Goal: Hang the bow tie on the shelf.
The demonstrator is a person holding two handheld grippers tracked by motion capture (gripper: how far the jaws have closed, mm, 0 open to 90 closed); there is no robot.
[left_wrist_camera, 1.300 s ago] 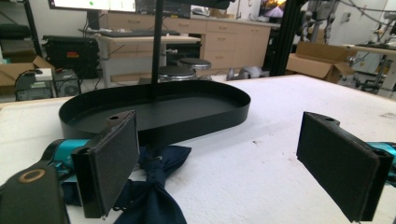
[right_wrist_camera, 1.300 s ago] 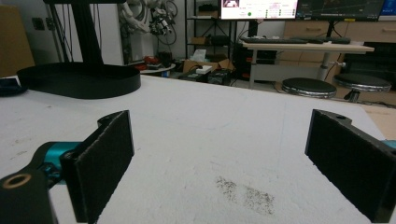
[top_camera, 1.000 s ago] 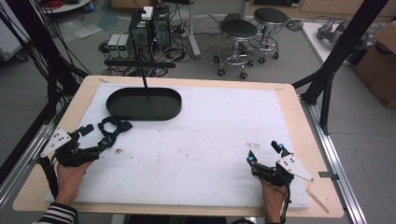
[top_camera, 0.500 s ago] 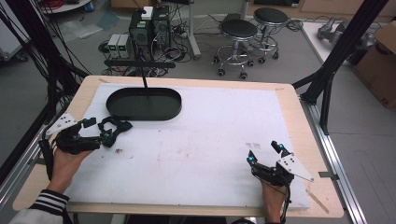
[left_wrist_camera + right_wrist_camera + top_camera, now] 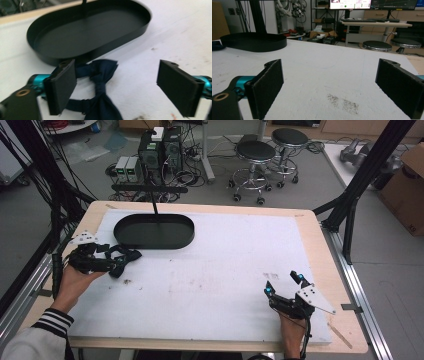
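Close to the near edge of the worktop (image 5: 210, 285), at its right corner, the right hand-held gripper (image 5: 285, 285) rested low with the person's hand (image 5: 291, 332) behind it. Its jaws stood wide apart and held nothing, pointing out over the white top. In the right gripper view, a dark smudge (image 5: 343, 102) lay on the bare white top between the two black jaws.

Along the left edge, a hand in a striped sleeve (image 5: 52, 322) reached in and held the left hand-held gripper (image 5: 121, 262), which pointed to the right across the worktop. Its jaws were wide open too. A dark blue bow tie (image 5: 101, 93) lay flat on the white top between them, with its strap by the left jaw. No jaw was squeezing it.

Just past the bow tie, near the far left corner, sat a black oval tray (image 5: 154, 241). A thin black post (image 5: 154, 207) stood up from it.

No writing could be read.
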